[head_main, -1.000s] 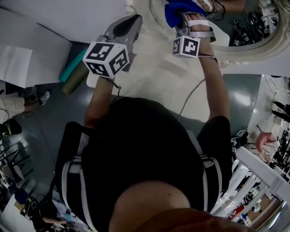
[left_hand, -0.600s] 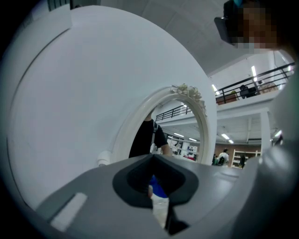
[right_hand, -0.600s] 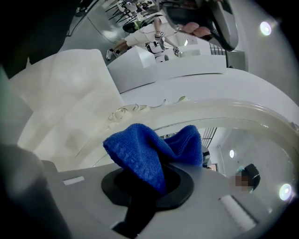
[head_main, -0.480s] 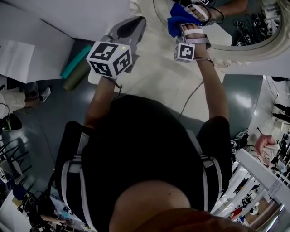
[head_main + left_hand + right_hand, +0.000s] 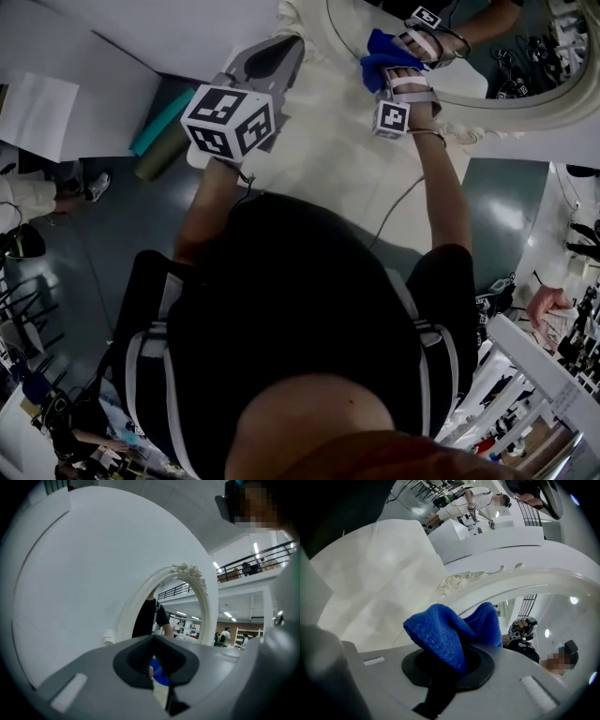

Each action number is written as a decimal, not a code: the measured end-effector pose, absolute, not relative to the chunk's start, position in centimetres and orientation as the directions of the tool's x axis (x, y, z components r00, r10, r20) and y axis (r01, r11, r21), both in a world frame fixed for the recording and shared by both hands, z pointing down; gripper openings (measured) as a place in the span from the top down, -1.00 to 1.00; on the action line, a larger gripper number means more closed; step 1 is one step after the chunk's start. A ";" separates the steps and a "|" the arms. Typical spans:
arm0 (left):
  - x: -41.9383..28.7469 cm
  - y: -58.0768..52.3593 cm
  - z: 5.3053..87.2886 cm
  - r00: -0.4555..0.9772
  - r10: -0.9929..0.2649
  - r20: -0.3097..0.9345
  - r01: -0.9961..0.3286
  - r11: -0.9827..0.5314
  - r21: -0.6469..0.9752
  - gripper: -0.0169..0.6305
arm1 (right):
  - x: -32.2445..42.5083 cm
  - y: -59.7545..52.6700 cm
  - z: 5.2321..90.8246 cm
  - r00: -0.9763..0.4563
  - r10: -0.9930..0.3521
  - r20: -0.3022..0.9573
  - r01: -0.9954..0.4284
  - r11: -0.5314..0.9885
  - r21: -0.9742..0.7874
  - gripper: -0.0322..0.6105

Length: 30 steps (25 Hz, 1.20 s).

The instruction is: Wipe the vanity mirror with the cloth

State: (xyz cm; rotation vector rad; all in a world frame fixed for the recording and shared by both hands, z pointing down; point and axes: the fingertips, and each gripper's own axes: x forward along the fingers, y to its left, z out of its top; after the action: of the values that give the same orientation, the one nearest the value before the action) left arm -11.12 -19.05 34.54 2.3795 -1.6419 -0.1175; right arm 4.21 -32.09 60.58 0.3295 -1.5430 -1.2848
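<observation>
The vanity mirror [image 5: 511,52] has an ornate white frame [image 5: 562,105] and stands at the top right of the head view. My right gripper [image 5: 392,77] is shut on a blue cloth [image 5: 384,54], which lies against the glass just inside the frame's near rim. In the right gripper view the cloth [image 5: 445,630] bulges out of the right gripper [image 5: 449,663], with the frame [image 5: 497,581] and glass [image 5: 555,613] behind it. My left gripper [image 5: 279,49] hangs left of the mirror, shut and holding nothing. The left gripper view looks over the left gripper [image 5: 158,674] at the mirror [image 5: 180,616].
The mirror stands on a white table [image 5: 323,159]. A cable [image 5: 394,208] runs from my right gripper to my body. Teal and olive rolls [image 5: 157,131] lie on the floor at the left. A white railing [image 5: 553,370] and a person's hand [image 5: 548,302] are at the lower right.
My right gripper has slid the blue cloth toward me, down the glass to the frame's near rim. The left gripper has hardly moved.
</observation>
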 end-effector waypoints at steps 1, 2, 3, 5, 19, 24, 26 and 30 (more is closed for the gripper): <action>-11.2 -19.1 34.5 0.362 -0.929 0.073 -0.909 -0.335 0.246 0.92 | 4.6 -32.1 61.0 -0.395 -0.742 0.542 0.397 0.394 0.829 0.75; -11.3 -19.1 34.4 0.361 -0.930 0.073 -0.910 -0.334 0.245 0.92 | 5.0 -32.1 61.3 -0.382 -0.741 0.553 0.406 0.403 0.820 0.75; -11.4 -19.0 34.3 0.360 -0.930 0.073 -0.911 -0.333 0.244 0.92 | 5.4 -32.1 61.7 -0.369 -0.739 0.563 0.414 0.412 0.812 0.75; -11.6 -18.9 34.3 0.356 -0.931 0.074 -0.912 -0.330 0.243 0.92 | 6.2 -32.0 62.6 -0.348 -0.736 0.580 0.424 0.428 0.798 0.75; -11.6 -18.8 35.5 0.358 -0.929 0.090 -0.913 -0.328 0.243 0.92 | 10.1 -32.2 66.2 -0.268 -0.695 0.667 0.378 0.561 0.737 0.77; -10.8 -18.2 34.8 0.377 -0.922 0.086 -0.906 -0.348 0.242 0.92 | 9.4 -31.1 63.9 -0.349 -0.687 0.637 0.241 0.592 0.769 0.76; -10.4 -18.4 34.9 0.386 -0.918 0.086 -0.902 -0.356 0.245 0.92 | 8.7 -30.3 61.8 -0.430 -0.685 0.587 0.089 0.615 0.783 0.76; -9.4 -18.6 34.4 0.409 -0.909 0.076 -0.891 -0.380 0.249 0.92 | 7.2 -28.2 55.3 -0.600 -0.696 0.394 -0.302 0.653 0.694 0.76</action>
State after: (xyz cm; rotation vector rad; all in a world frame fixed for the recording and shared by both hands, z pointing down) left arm -9.37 -18.57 34.43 2.4167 -1.5793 -0.1062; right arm 7.25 -28.16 55.32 0.7706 -2.2034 -0.7646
